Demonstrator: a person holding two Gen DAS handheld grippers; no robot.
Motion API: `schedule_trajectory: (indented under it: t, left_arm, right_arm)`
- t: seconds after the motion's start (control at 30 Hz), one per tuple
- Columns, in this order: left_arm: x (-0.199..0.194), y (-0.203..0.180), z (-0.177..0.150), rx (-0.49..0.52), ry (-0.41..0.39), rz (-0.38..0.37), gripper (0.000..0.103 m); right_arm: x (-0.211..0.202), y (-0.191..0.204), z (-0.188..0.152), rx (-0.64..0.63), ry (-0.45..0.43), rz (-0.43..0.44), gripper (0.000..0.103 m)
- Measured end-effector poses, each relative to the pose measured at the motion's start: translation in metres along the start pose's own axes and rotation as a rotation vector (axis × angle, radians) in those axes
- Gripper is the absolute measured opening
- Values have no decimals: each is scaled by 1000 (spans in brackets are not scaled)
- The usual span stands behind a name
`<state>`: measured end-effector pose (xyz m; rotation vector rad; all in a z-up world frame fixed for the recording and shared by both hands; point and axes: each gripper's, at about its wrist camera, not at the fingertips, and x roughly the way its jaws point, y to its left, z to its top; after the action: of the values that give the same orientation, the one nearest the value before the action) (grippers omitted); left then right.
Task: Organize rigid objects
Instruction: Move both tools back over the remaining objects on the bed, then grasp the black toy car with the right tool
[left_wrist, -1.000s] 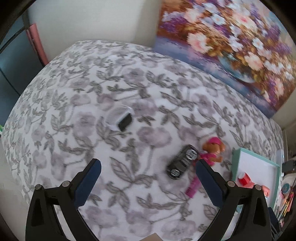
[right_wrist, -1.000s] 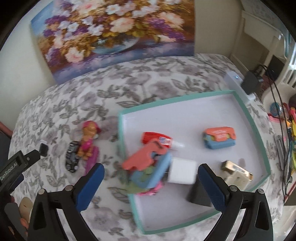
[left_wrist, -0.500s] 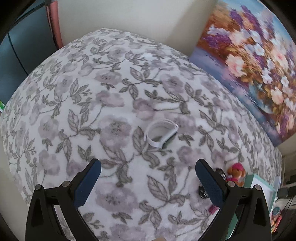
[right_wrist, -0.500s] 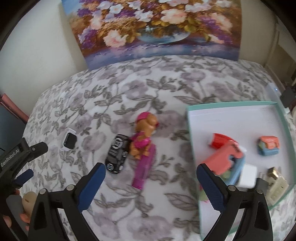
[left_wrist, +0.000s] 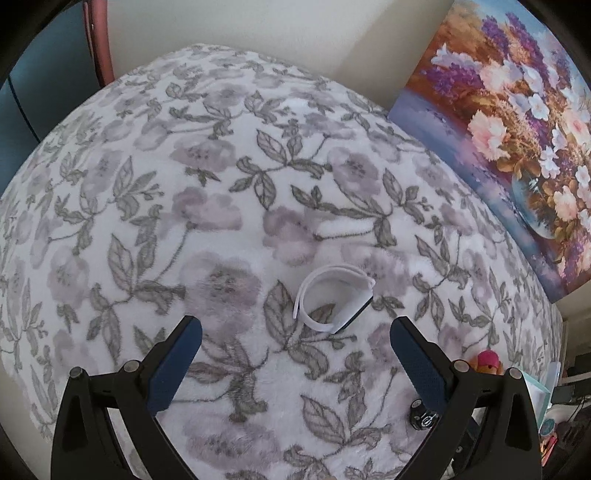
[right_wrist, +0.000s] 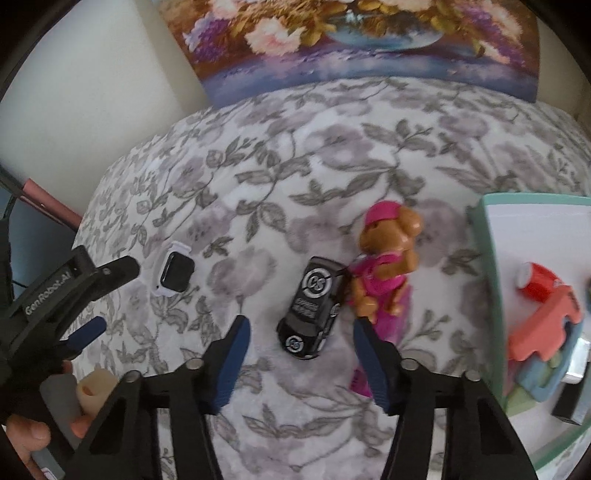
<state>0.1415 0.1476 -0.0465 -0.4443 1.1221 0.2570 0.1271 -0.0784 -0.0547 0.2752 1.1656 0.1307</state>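
Right wrist view first: the bed (right_wrist: 332, 122) with its floral blanket fills the frame, and the teal-rimmed tray (right_wrist: 491, 280) sits at its right edge, already carrying a jumble of small items. Left of the tray, out on the blanket, lies the pink dog figure (right_wrist: 384, 266), and touching its left side the black toy car (right_wrist: 312, 306). The car's long axis runs diagonally, nose toward the camera, and it sits just ahead of the right tongs (right_wrist: 301, 339), squarely between the spread blue pads. Those tongs are wide open and hold nothing, so I judge the car is their pick, across its narrow width.

Over on the left wrist view, the white smartwatch (left_wrist: 334, 299) lies on its side, strap looped, just beyond and slightly right of centre of the left tongs (left_wrist: 295, 332), also wide and empty. Each hand has its own target close.
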Motion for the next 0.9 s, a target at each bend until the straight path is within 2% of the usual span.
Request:
schedule_trajectory:
  t: [0.17, 0.33, 0.53, 0.9]
  left_arm:
    - [9, 1, -1, 7, 19, -21, 102]
    - [19, -2, 1, 14, 31, -24, 102]
    - [30, -3, 4, 24, 35, -21, 101]
    - [44, -17, 7, 73, 11, -17, 101]
  right_arm:
    - [10, 8, -2, -19, 12, -9, 48]
    - [17, 10, 0, -17, 8, -26, 45]
    - [24, 13, 7, -24, -11, -70, 45]
    - [35, 5, 16, -2, -23, -90, 45]
